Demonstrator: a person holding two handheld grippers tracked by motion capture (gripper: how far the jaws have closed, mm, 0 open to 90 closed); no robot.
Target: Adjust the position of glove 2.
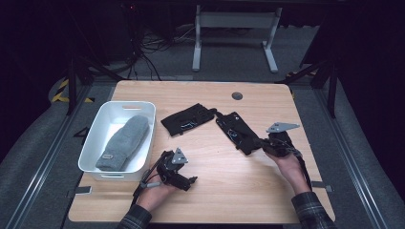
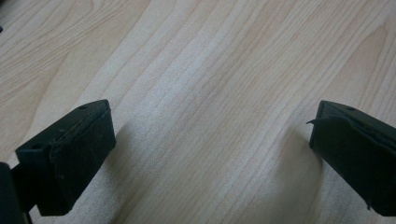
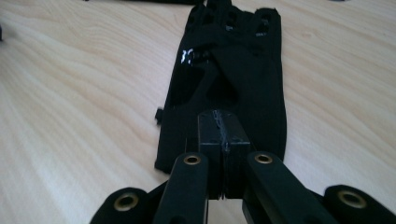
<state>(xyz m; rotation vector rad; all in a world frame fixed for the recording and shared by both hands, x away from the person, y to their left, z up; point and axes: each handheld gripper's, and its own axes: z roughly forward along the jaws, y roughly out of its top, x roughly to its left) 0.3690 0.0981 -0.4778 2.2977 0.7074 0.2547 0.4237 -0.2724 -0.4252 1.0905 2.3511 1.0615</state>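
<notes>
Setting: lab or test bay. Evidence: light wooden table (image 1: 239, 191) on grey carpeted floor (image 1: 363, 157); black-yellow hazard tape (image 1: 60, 90) beyond the table's far-left corner; cable bundle (image 1: 143, 47); white desk frame (image 1: 234, 28) behind; dark surroundings.

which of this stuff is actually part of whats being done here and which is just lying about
In play, judging by the grip:
- right gripper, shut on the cuff of a black fingerless glove
- second black glove
- white bin holding a grey mitten, probably where gloves go

Lying about or idle:
- left gripper, open over bare table
- round table grommet
</notes>
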